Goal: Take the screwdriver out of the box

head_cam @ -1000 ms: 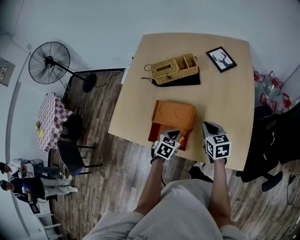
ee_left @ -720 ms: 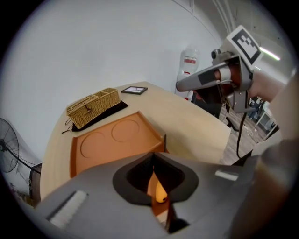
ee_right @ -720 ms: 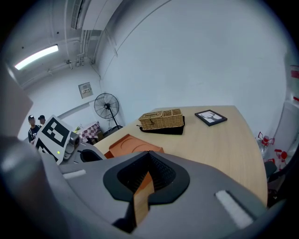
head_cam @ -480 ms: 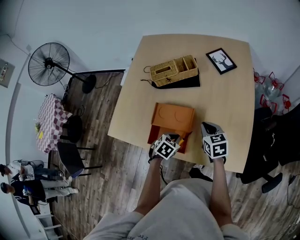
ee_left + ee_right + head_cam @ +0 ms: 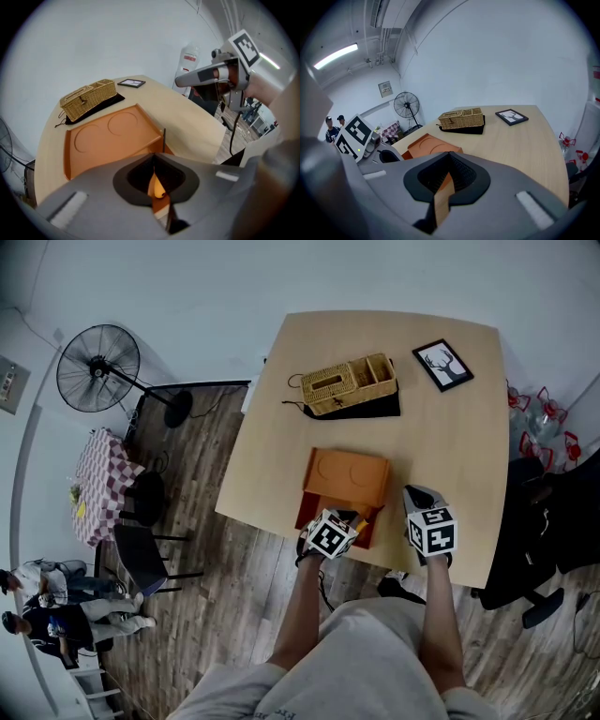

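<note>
Screwdriver (image 5: 158, 186) was found clamped by its orange handle in my left claw (image 5: 154, 161), the jaws pressed together on it and the dark shaft rising just beyond the tips. Set against the head view of a second earlier, that claw had barely shifted; only its marker cube had tilted a little. I judged the grip made and the lift scarcely begun. The tool sat at the near right edge of the box (image 5: 103, 140), and I could not tell whether it had cleared the rim. My right claw (image 5: 449, 161) hung just beside, over the desk (image 5: 450, 427), jaws together on nothing, placed as before. The box stood open, its orange inner face with two round recesses lying flat beyond the tool, unmoved. Further back, well apart from the work, stood a wicker basket (image 5: 349, 381) on a dark mat (image 5: 375, 401), and a framed picture (image 5: 442, 360) near the far corner. Neither obstructed a withdrawal. Remaining action, in my judgement: raise the tool clear of the box.
</note>
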A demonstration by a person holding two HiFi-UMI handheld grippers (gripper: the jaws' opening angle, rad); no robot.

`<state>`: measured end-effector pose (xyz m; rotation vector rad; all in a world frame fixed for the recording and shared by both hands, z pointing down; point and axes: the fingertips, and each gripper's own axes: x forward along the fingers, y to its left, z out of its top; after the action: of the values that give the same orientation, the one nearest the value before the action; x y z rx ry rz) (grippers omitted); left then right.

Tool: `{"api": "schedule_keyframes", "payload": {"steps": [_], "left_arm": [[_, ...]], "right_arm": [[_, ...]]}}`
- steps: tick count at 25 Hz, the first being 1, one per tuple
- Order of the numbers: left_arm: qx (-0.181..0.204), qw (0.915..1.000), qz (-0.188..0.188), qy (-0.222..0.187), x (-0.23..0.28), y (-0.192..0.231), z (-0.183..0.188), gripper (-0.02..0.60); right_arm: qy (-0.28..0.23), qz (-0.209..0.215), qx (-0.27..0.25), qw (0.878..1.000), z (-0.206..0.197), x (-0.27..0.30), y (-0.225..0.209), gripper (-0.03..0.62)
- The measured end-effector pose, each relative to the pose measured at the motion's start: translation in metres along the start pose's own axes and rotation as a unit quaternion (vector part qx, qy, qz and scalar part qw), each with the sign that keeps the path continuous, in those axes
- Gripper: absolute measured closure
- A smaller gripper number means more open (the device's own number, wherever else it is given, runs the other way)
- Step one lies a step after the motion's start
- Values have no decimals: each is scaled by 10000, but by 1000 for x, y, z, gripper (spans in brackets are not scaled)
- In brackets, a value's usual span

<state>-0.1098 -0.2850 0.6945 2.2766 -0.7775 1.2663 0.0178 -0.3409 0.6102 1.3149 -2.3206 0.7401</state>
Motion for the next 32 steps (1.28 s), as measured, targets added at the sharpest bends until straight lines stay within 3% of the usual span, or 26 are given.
{"api": "schedule_keyframes", "payload": {"steps": [4, 20, 32], "left_arm": [[35, 10000, 49, -72, 2, 7, 1, 523], [318, 9990, -205, 230, 15, -20, -11, 420], [426, 9978, -183, 479, 21, -23, -15, 420]], "right_arm": [[-6, -1, 20, 10000, 3, 0, -2, 592], [53, 34, 179, 9998, -11, -5, -6, 592], [50, 59, 270, 9996, -8, -4, -14, 592]]}}
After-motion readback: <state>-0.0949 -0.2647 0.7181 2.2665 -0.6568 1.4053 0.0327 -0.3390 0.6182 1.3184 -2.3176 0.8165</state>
